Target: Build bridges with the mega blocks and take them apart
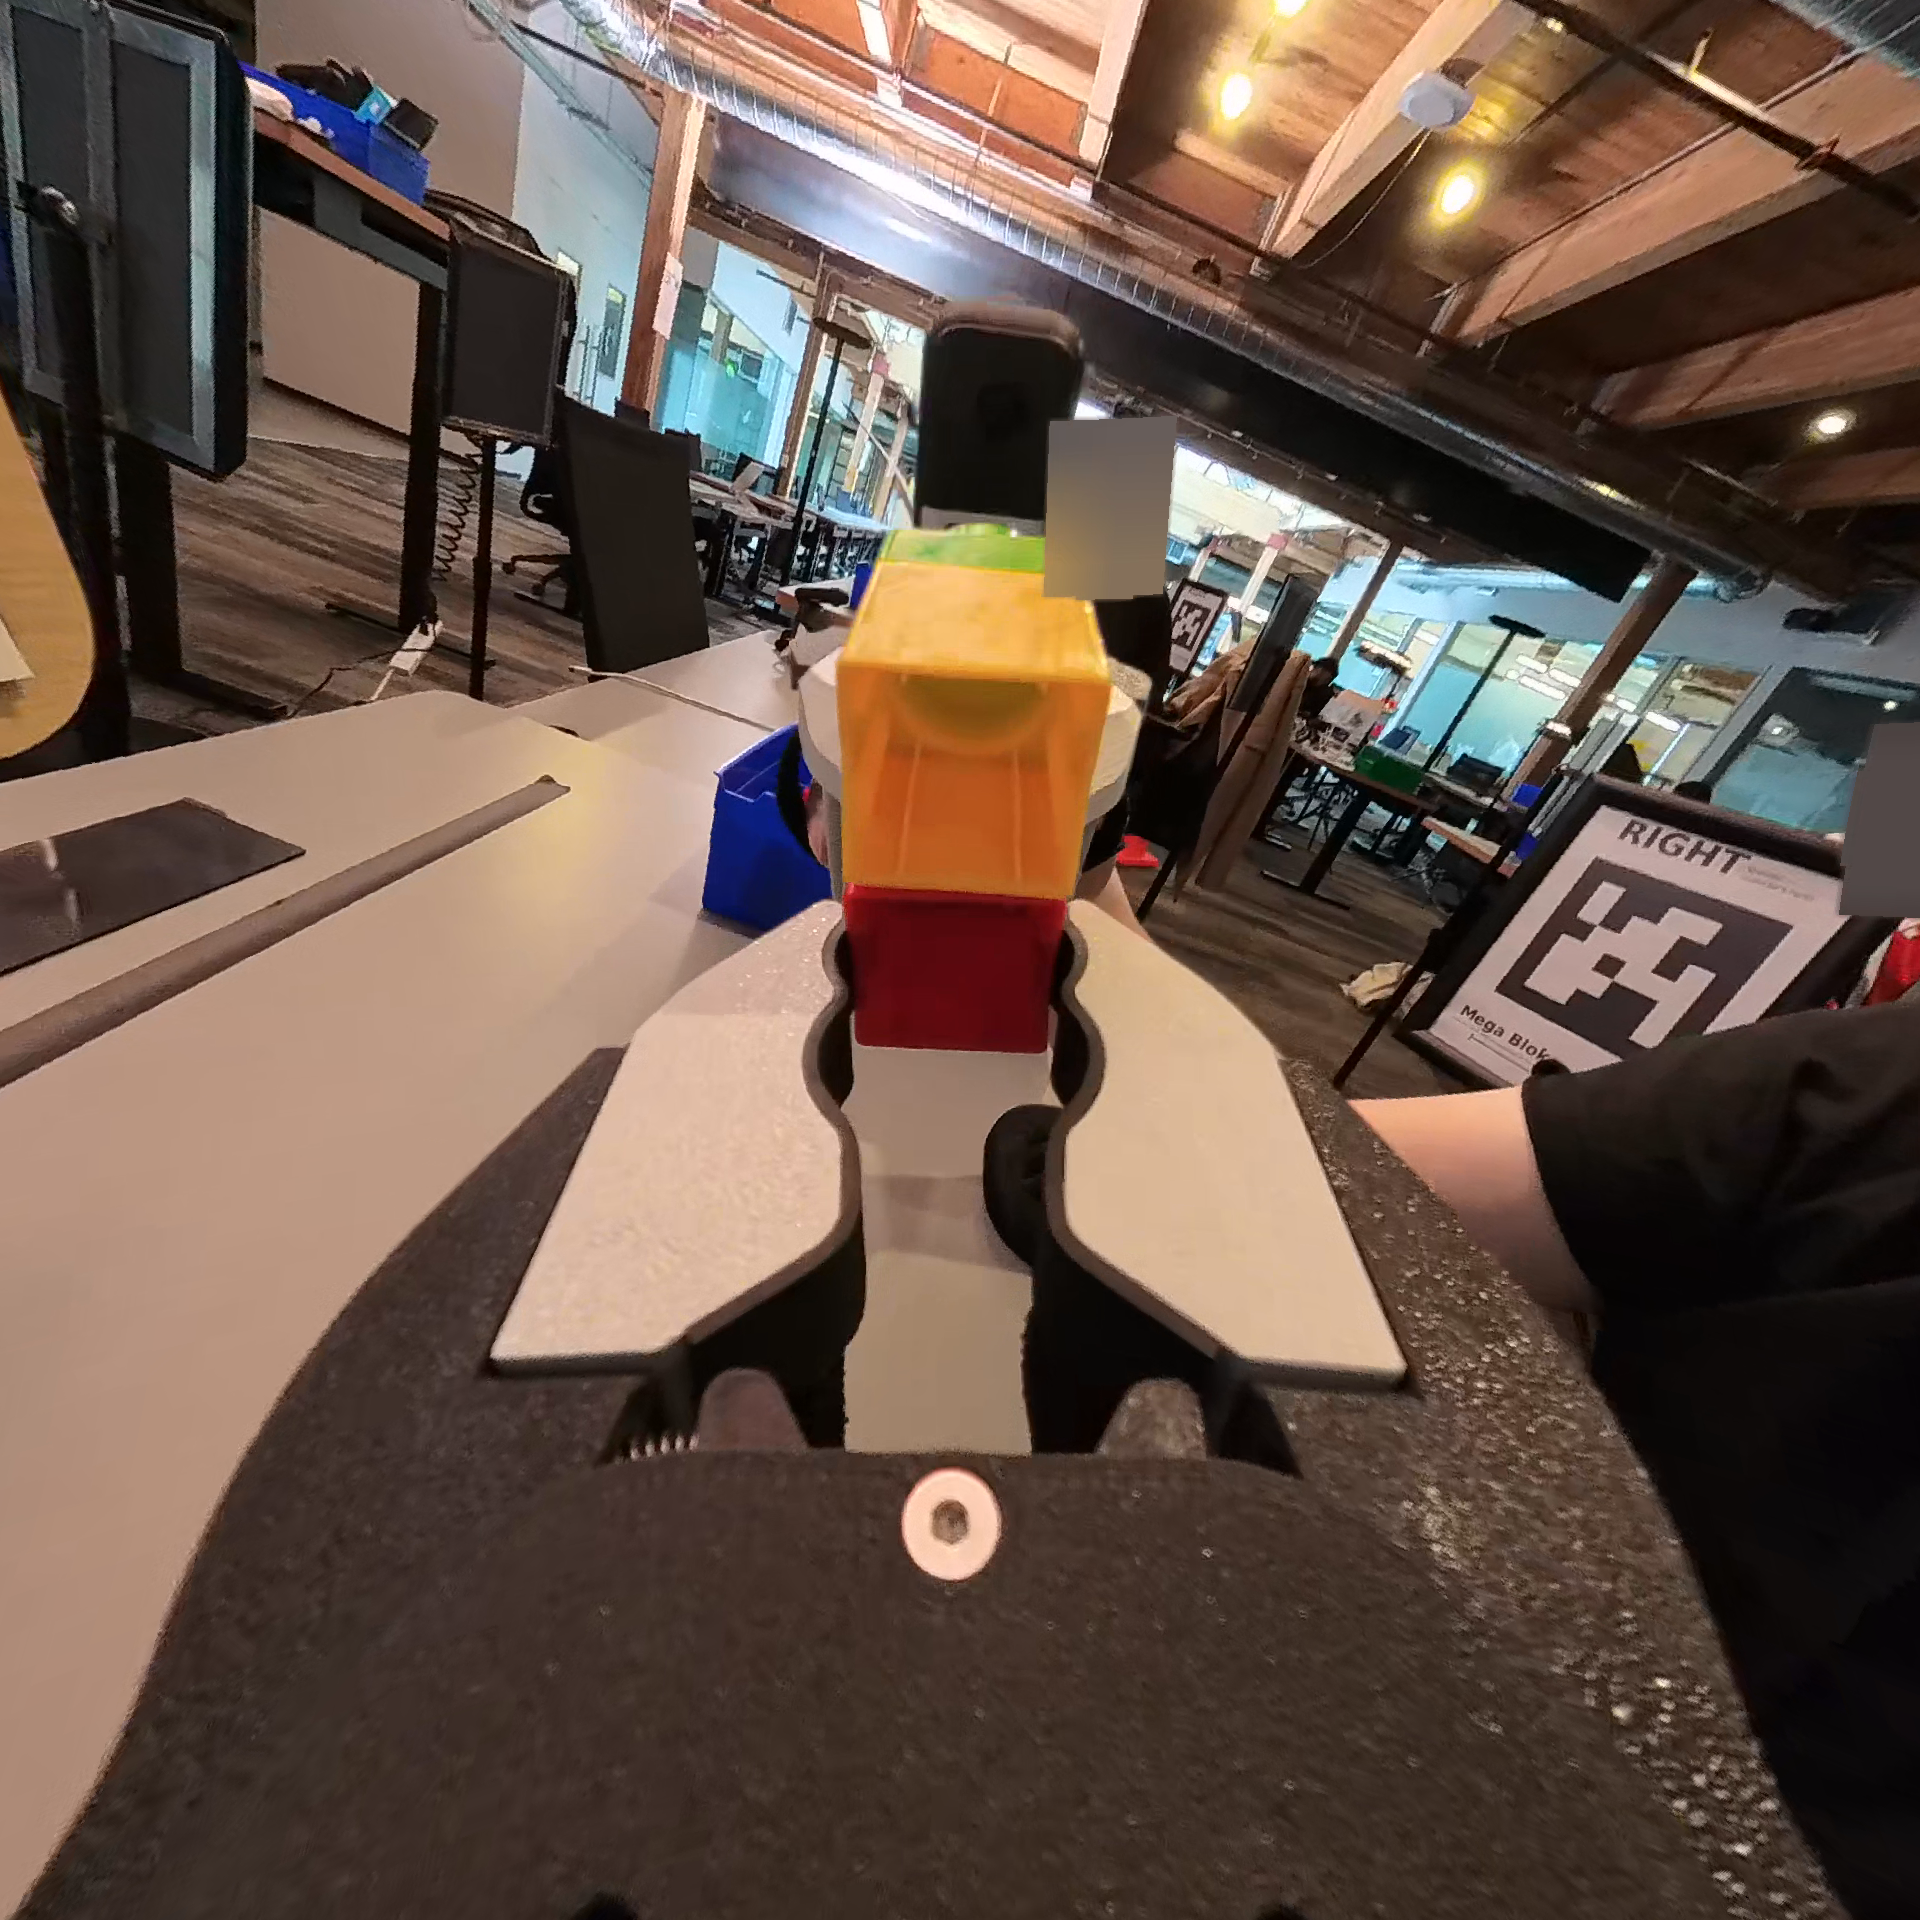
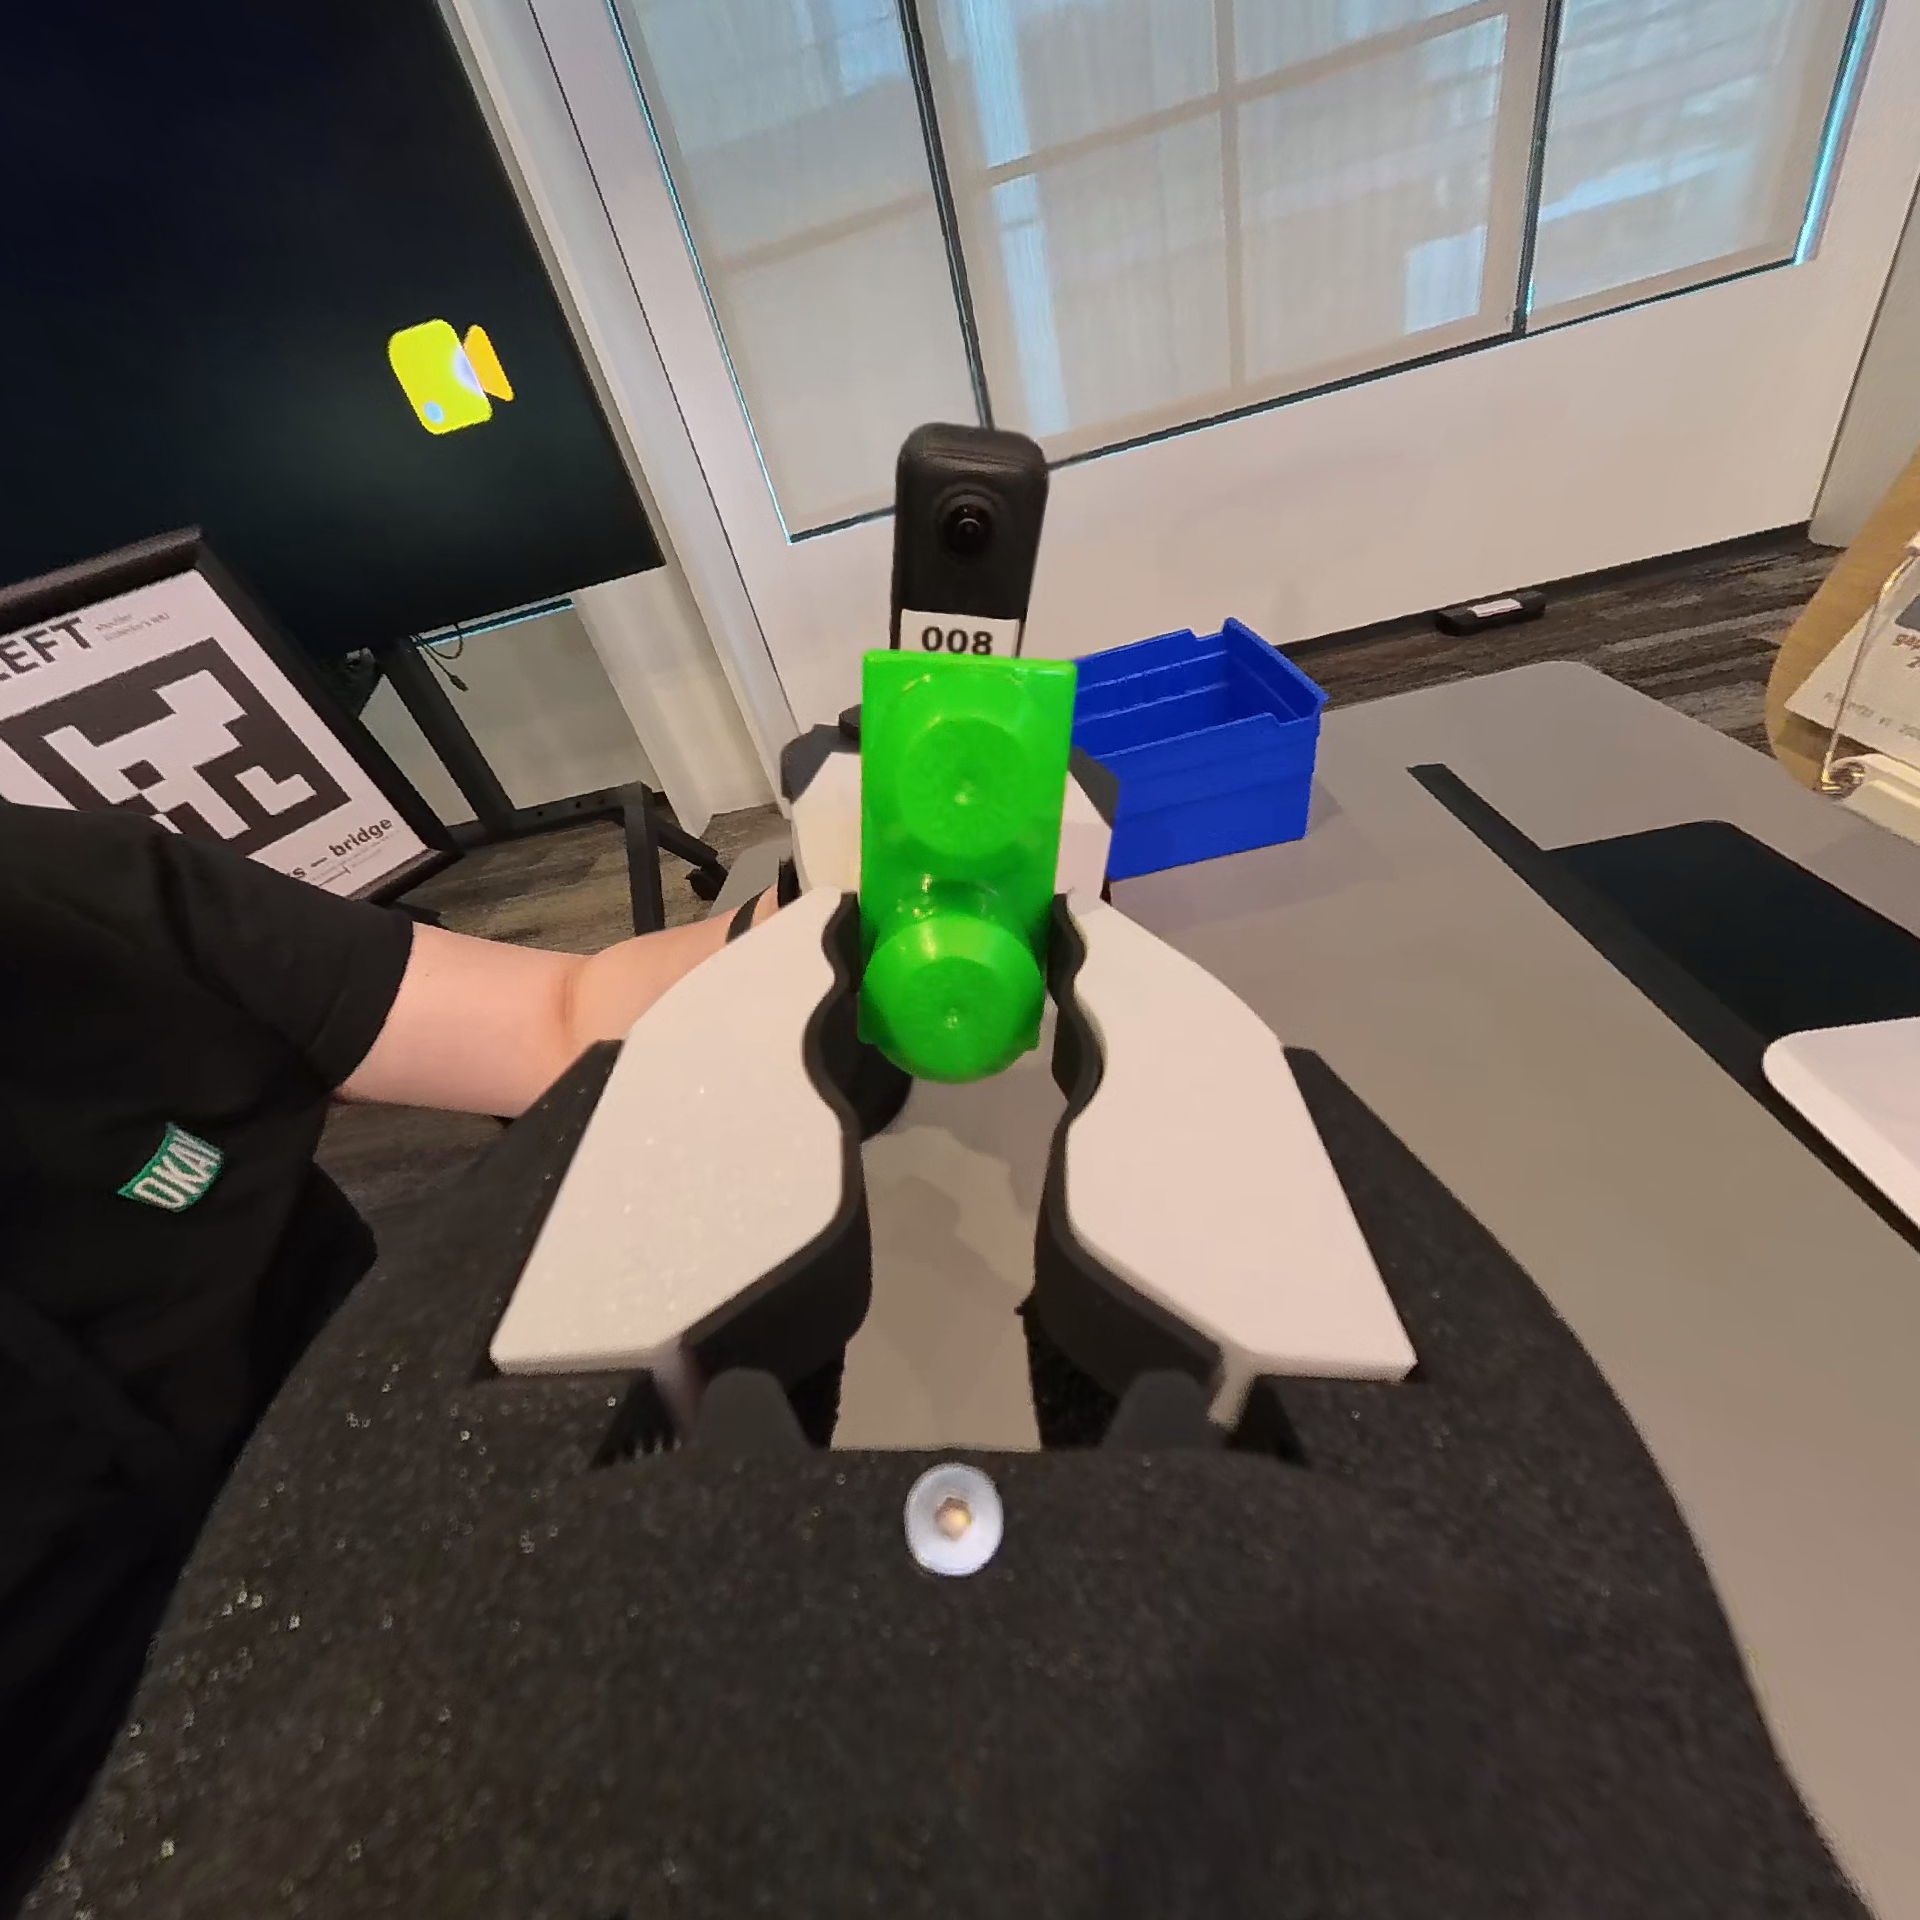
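In the left wrist view my left gripper (image 1: 951, 961) is shut on a red block (image 1: 951, 977). An orange block (image 1: 971, 748) is joined to the red one, and a green block (image 1: 961, 549) sits at the far end. In the right wrist view my right gripper (image 2: 956, 961) is shut on that green block (image 2: 961, 821), whose two studs face the camera. The two grippers face each other and hold the stack in the air above the grey table (image 1: 312, 1039). The red and orange blocks are hidden in the right wrist view.
A blue bin (image 1: 753, 842) stands on the table behind the blocks, and it also shows in the right wrist view (image 2: 1195, 769). A black mat (image 1: 125, 873) lies on the table. Marker signs (image 1: 1621, 935) (image 2: 156, 748) stand off the table. A person's arm (image 2: 499, 1008) reaches in. My left and right fingertips are right by each other.
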Motion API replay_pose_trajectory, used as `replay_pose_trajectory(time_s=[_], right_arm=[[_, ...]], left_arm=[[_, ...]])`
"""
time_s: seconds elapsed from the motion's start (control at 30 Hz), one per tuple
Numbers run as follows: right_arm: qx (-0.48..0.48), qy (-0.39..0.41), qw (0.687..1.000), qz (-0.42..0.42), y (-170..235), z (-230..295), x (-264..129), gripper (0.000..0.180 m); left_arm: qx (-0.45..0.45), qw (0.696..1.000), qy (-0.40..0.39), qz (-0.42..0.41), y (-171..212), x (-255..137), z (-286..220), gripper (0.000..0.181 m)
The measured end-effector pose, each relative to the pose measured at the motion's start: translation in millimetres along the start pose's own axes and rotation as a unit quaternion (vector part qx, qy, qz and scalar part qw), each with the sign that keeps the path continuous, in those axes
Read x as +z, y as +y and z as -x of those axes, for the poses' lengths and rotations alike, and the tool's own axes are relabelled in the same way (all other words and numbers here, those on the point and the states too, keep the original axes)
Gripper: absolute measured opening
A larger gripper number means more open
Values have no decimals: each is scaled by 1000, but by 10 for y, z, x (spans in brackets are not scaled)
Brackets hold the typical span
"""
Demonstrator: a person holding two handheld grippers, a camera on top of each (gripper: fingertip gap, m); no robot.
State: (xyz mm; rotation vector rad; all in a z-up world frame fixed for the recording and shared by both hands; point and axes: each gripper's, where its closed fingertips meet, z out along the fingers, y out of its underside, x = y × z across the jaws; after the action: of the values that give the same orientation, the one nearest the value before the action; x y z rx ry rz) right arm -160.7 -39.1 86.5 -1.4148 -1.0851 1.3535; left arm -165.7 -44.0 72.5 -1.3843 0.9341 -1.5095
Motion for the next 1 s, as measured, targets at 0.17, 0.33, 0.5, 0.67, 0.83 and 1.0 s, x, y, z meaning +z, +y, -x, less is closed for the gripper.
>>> replay_pose_trajectory(time_s=[0.17,0.33,0.5,0.67,0.83,1.0], right_arm=[[12,-11,1000,7,12,28,12,34],[6,9,1000,22,32,-37,-103,34],[6,21,999,47,121,-71,-132,35],[10,13,999,39,135,-79,-103,34],[27,18,999,-4,3,-112,-148,49],[26,12,999,29,94,-80,-104,34]], left_arm=[[30,998,-14,61,223,95,4,34],[10,1000,-17,23,201,204,57,35],[3,1000,-18,4,129,143,72,35],[-14,1000,-8,-4,78,86,71,35],[-32,999,4,-5,34,37,52,35],[-23,1000,-6,6,48,29,61,35]])
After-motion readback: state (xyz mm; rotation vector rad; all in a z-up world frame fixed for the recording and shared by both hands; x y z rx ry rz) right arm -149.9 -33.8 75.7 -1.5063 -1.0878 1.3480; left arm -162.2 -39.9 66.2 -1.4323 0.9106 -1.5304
